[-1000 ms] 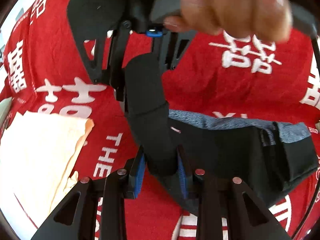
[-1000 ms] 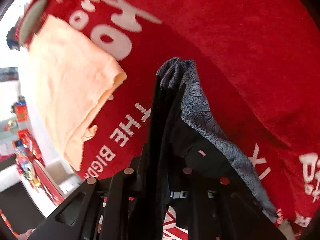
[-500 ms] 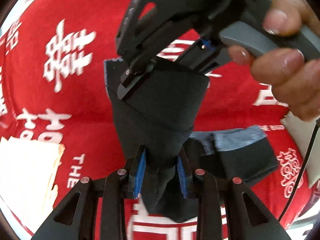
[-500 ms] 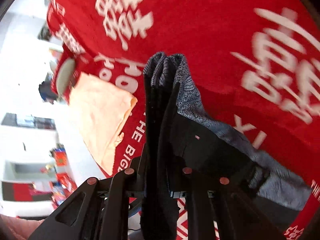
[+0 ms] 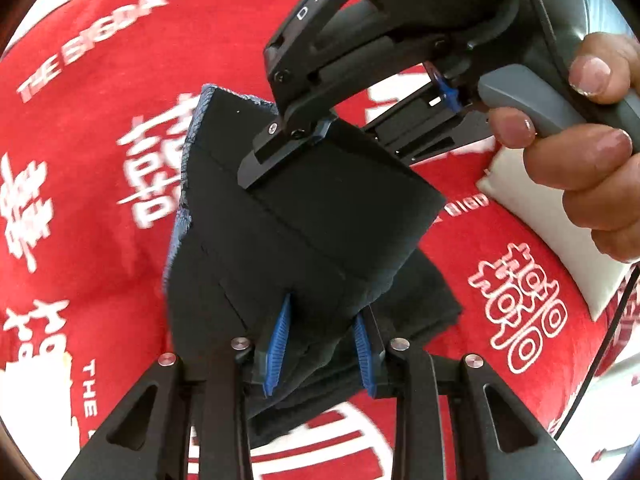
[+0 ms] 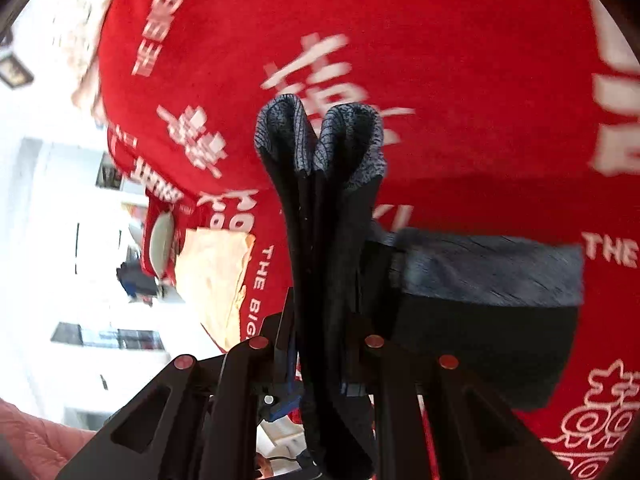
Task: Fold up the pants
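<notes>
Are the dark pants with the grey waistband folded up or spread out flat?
Folded. The dark pants hang doubled in layers, pinched by the left gripper and right gripper.

Red cloth (image 5: pixel 100 208): "THE BIGDAY", white. Right hand-held gripper (image 5: pixel 280 148) arm: "DAS".

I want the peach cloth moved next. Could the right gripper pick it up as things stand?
Probably not: the right gripper is shut on the pants, so the peach cloth must wait.
</notes>
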The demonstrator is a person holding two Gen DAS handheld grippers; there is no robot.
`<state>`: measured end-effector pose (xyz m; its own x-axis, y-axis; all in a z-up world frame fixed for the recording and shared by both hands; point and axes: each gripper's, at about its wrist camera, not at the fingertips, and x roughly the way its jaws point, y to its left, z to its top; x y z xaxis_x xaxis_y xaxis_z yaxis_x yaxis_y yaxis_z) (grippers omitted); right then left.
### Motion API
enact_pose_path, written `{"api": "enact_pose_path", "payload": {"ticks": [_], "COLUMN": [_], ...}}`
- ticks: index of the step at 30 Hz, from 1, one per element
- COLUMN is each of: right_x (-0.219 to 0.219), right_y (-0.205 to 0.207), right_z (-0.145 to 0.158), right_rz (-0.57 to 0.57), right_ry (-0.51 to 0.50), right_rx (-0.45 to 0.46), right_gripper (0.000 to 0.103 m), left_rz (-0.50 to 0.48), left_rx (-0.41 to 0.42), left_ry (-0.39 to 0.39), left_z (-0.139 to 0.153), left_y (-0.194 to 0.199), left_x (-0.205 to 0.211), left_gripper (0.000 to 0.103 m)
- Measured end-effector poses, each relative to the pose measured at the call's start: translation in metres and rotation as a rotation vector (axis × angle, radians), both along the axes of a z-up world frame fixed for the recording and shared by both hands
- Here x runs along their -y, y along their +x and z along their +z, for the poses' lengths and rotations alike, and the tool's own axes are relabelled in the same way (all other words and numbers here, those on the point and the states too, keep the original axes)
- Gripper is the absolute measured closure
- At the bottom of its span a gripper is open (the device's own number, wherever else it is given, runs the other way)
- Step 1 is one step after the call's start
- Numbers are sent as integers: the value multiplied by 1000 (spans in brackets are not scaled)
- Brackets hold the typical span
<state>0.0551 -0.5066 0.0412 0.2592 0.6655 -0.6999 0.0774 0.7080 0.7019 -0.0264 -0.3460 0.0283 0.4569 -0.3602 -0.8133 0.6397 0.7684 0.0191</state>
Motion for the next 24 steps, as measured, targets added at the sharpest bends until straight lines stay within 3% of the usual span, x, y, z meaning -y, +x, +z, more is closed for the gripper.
{"api": "enact_pose_path", "payload": {"ticks": [8, 13, 17, 19, 21, 24], "right_x": [78, 94, 100, 101, 103, 102], "right_y": [-39, -53, -61, -64, -66, -69], "right_z": [-58, -112, -139, -144, -142, -133], "right_rz": [-132, -174, -194, -208, -211, -190], "right_ry": [60, 38, 23, 16, -24, -85], "right_rx": [-51, -107, -125, -130, -130, -129], "right_gripper": [87, 86, 81, 77, 70, 61], "left_rz": [-105, -124, -139, -148, -147, -140], "left_rx": [-51, -95, -90, -82, -102, -100], "left_ry": [94, 168, 205, 217, 197, 186], "left_z": [-33, -69, -82, -82, -78, -67], "left_y": [-16, -26, -32, -35, -36, -38], "left_x": [90, 106, 109, 111, 109, 102], "left_gripper": [72, 72, 71, 63, 36, 35]}}
